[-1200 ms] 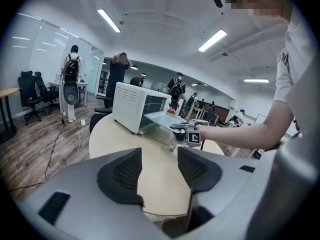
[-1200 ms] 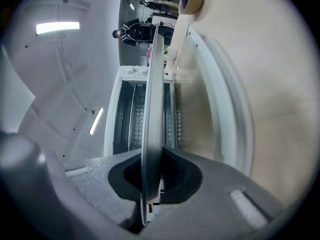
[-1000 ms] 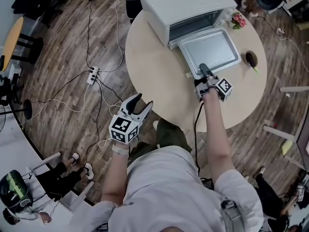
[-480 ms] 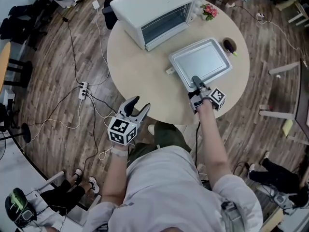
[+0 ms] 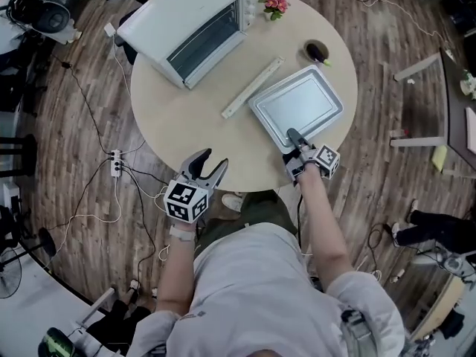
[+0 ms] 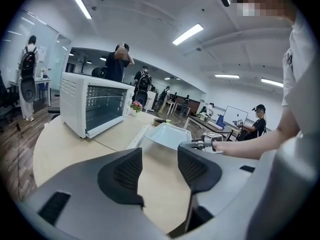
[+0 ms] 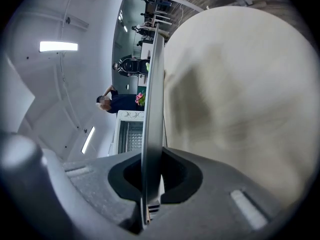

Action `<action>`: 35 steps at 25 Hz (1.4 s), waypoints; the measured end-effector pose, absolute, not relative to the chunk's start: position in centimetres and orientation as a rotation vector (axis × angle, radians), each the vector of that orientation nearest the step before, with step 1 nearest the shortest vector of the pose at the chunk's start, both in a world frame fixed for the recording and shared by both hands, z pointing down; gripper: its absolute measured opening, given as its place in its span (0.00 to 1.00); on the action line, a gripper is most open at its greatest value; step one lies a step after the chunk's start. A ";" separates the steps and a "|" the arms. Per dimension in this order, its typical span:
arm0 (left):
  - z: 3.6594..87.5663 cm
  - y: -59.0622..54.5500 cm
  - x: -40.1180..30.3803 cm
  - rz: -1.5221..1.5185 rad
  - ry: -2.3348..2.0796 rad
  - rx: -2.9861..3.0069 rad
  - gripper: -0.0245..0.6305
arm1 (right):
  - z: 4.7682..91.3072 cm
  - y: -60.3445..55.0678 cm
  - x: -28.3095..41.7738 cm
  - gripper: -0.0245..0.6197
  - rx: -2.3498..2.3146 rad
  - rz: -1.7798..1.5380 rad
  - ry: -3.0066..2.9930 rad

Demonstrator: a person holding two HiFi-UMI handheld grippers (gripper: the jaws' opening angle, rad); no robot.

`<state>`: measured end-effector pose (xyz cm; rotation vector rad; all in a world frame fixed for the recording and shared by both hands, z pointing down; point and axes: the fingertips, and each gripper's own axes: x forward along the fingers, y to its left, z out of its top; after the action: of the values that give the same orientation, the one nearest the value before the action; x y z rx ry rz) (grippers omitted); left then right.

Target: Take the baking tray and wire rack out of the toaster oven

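— Now, how are the fingers of the right gripper (image 5: 291, 135) set?

— They are closed narrow on the near rim of the baking tray (image 5: 299, 104). In the right gripper view the thin metal edge is seen clamped between the two pads.

— And where is the tray found?

— It is spread out ahead of those fingers, over the round table (image 5: 186, 129). Whether it is rested on the tabletop or held just above it cannot be told. It is fully outside the toaster oven (image 5: 184, 22), which is placed well beyond the fingertips and off to their left.

— Is the wire rack seen?

— A grid of bars (image 7: 132, 136) is made out inside the oven in the right gripper view. Whether that is the rack cannot be told.

— What is seen of the left gripper (image 5: 213, 162)?

— Its fingers are held wide apart and nothing is gripped. Only bare tabletop is seen between the pads in the left gripper view. The oven is seen ahead and left of them, the tray ahead and right.

— What else is laid near the right fingers?

— A long pale strip (image 5: 253, 88) is laid beyond them to the left, just beside the tray. A small bunch of pink flowers (image 5: 274, 4) and a dark object (image 5: 316, 50) are placed farther off, past the tray.
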<state>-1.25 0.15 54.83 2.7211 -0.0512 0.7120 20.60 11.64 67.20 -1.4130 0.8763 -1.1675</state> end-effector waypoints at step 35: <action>58.9 1.5 9.0 0.862 0.247 2.631 0.36 | 74.1 18.0 26.2 0.29 -1.886 -1.393 0.635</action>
<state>9.01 1.50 58.94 2.6309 0.2473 0.8620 26.16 17.97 74.05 -1.8860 0.6351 -1.3932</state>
